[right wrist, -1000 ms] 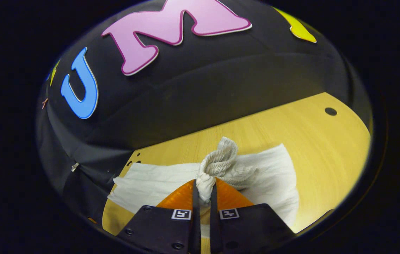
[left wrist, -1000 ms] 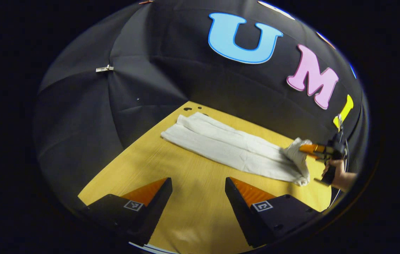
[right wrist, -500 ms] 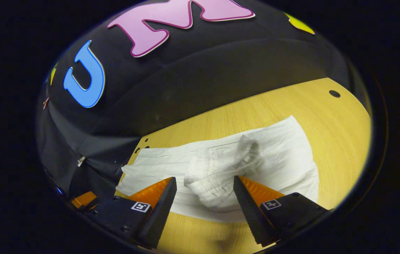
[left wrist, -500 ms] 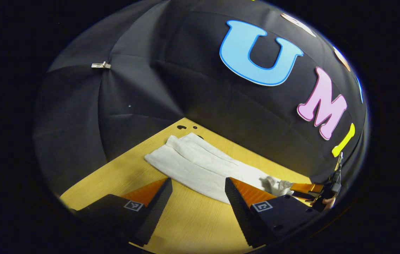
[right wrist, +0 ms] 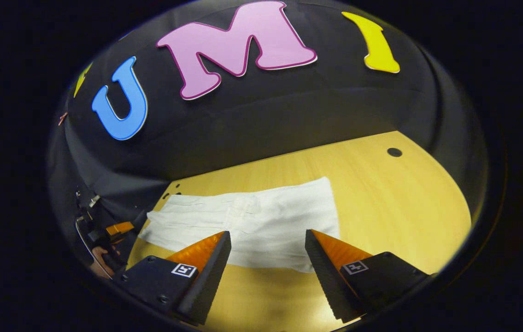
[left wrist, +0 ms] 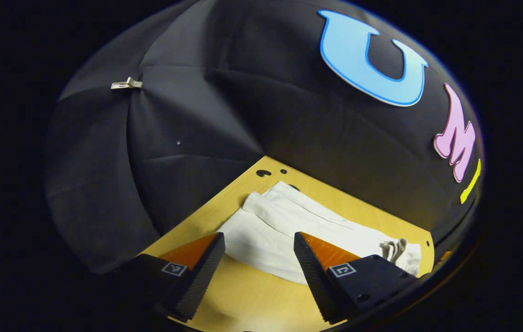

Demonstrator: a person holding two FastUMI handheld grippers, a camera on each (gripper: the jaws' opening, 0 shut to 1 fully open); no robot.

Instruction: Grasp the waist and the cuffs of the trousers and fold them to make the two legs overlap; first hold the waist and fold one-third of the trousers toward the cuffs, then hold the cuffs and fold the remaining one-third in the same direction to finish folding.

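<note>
Now white trousers [right wrist: 261, 221] lie flat on wooden counter [right wrist: 395, 203], waist part folded over legs. Left tongs [left wrist: 259, 258] and right tongs [right wrist: 268, 258] both wide, empty. Cloth looks light, limp, likely to sag; best pinched at cuffs [left wrist: 261, 207], far-left end.

White, crinkled-fabric trousers [right wrist: 261, 221] lie flat on the yellow wooden desk [right wrist: 395, 198], lengthwise along its back edge by the black cloth wall. Waist end already folded over toward the cuffs; gathered elastic waistband [left wrist: 394, 249] rests on top of the legs. Cuffs [left wrist: 261, 198] sit near the desk's far corner, one slightly offset from the other.
</note>
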